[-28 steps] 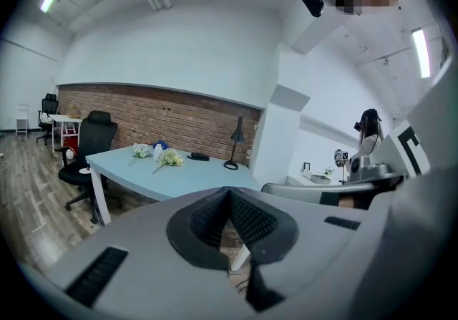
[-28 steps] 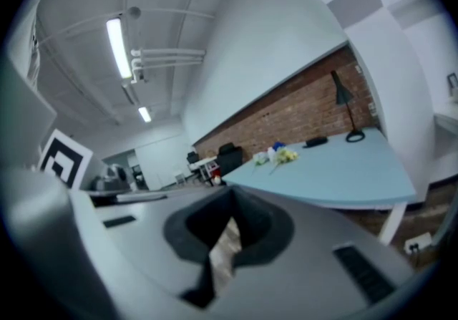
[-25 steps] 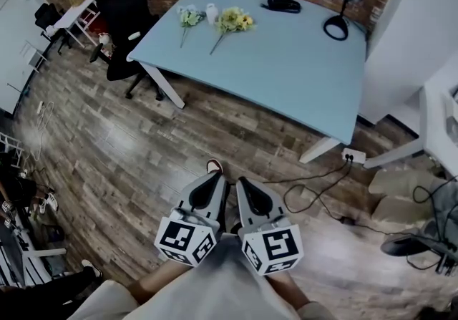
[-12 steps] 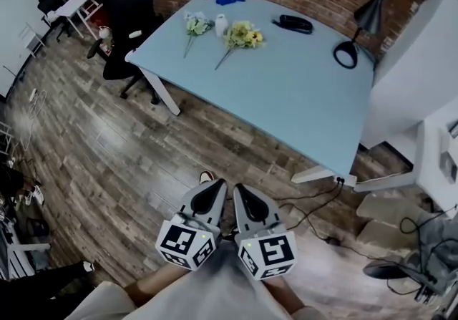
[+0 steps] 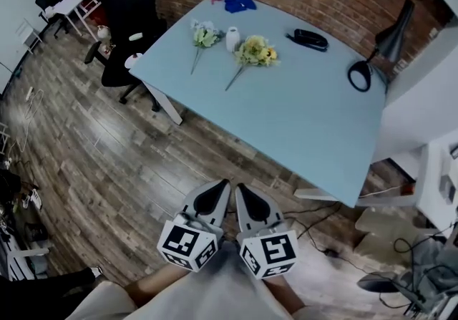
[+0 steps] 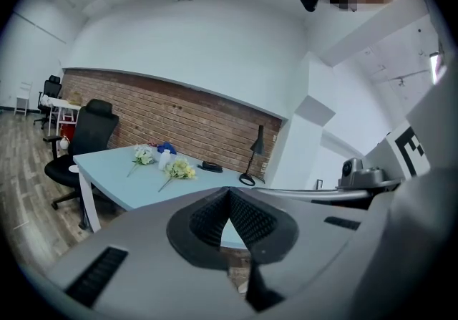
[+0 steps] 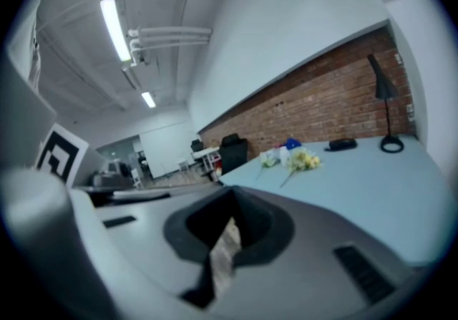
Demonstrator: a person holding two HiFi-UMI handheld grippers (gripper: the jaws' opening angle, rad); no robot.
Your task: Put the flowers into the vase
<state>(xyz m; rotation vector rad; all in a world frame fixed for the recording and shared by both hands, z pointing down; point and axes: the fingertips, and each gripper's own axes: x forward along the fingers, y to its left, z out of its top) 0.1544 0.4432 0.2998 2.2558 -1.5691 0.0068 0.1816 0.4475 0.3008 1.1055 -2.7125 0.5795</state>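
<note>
On the blue table (image 5: 308, 125), yellow flowers (image 5: 256, 51) and white flowers (image 5: 205, 35) flanked the vase (image 5: 232, 39); our left gripper (image 5: 220, 186) and right gripper (image 5: 240, 188) hung well short, fingers pressed together, empty.

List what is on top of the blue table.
On it: white flowers, yellow flowers, a white vase, a black object, a desk lamp, a blue cloth. The vase's inside is hidden.

Bright ceiling-lit, fisheye edges, slight blur

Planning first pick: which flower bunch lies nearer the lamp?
The yellow bunch, right of the white vase; the white bunch lies left of it.
</note>
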